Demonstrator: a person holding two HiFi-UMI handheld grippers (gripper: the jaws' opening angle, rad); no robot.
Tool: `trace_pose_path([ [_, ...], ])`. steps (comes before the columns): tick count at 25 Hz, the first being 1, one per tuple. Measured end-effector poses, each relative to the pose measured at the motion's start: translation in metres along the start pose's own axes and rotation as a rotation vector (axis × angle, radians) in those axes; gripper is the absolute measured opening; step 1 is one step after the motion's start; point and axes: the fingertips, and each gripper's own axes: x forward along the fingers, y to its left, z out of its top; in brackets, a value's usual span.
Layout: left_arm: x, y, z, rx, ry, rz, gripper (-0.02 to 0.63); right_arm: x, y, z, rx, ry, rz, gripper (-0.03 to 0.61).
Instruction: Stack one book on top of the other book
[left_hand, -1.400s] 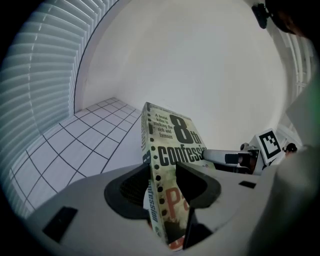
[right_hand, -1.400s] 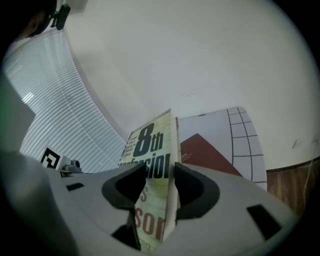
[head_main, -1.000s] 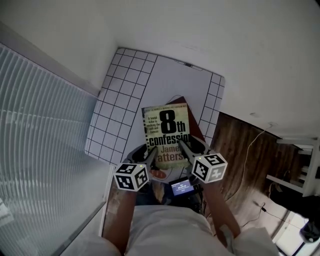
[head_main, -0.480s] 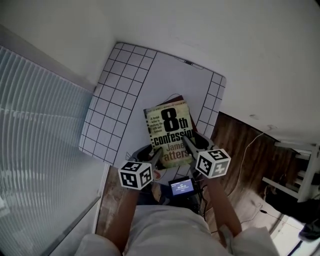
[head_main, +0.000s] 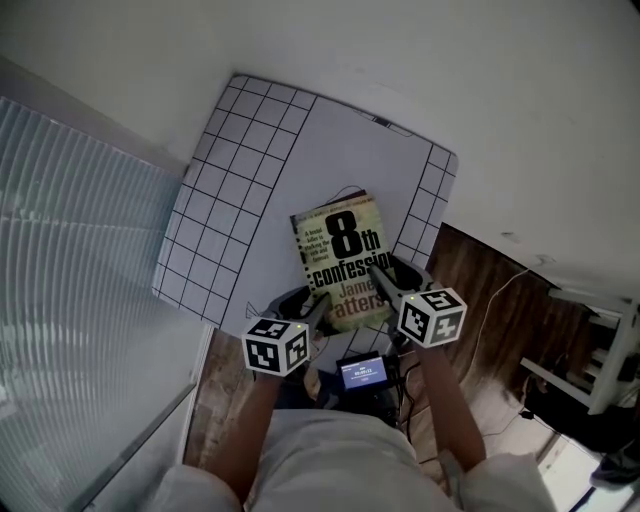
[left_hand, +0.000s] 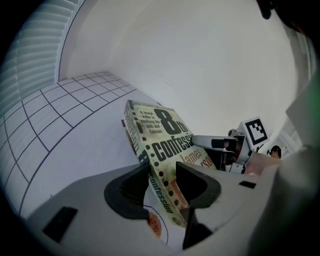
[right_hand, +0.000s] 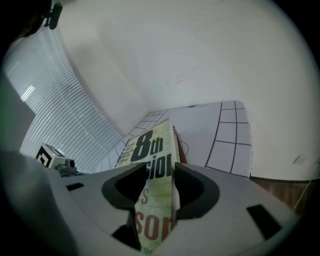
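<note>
Largest first: a white table (head_main: 330, 160), gridded along its margins, plain in the middle. On its near half, a thick paperback (head_main: 340, 255) with a pale green cover and a bold black title, face up. Almost wholly hidden beneath it, a dark red book (right_hand: 177, 147), showing only as a thin edge along the right side. Far end of the paperback seemingly down on that book, near end raised off the table; exact contact not readable. Left gripper (left_hand: 161, 176) clamped on the near left corner across the spine. Right gripper (right_hand: 160, 174) clamped likewise on the near right corner, across the page edge. Likely handling: modest weight for 2 grippers, and flexible rather than stiff. Prone to sagging or fanning open if pinched only at the open page side. Cover probably a little slippery against another cover. Best taken just so, at the 2 near corners, with the whole block of pages between the pads. Then kept level and lowered flat, square to the book below, before letting go.
</note>
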Motion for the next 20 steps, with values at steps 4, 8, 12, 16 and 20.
trace_pose_path([
  [4, 0.006, -0.003, -0.001, -0.006, 0.011, -0.002, 0.175, 0.005, -0.005, 0.007, -0.052, 0.028, 0.024, 0.178],
  [8, 0.01, -0.005, -0.001, -0.008, 0.011, -0.001, 0.175, 0.01, -0.01, 0.012, -0.091, 0.042, 0.052, 0.178],
  [12, 0.012, -0.006, 0.001, -0.009, 0.005, -0.004, 0.172, 0.013, -0.015, 0.011, -0.078, 0.045, 0.07, 0.178],
  [16, 0.013, -0.005, 0.001, -0.016, -0.003, -0.005, 0.17, 0.013, -0.016, 0.01, -0.107, 0.026, 0.042, 0.176],
  [20, 0.013, -0.006, 0.002, -0.014, -0.005, -0.012, 0.172, 0.013, -0.016, 0.012, -0.138, 0.014, 0.028, 0.176],
])
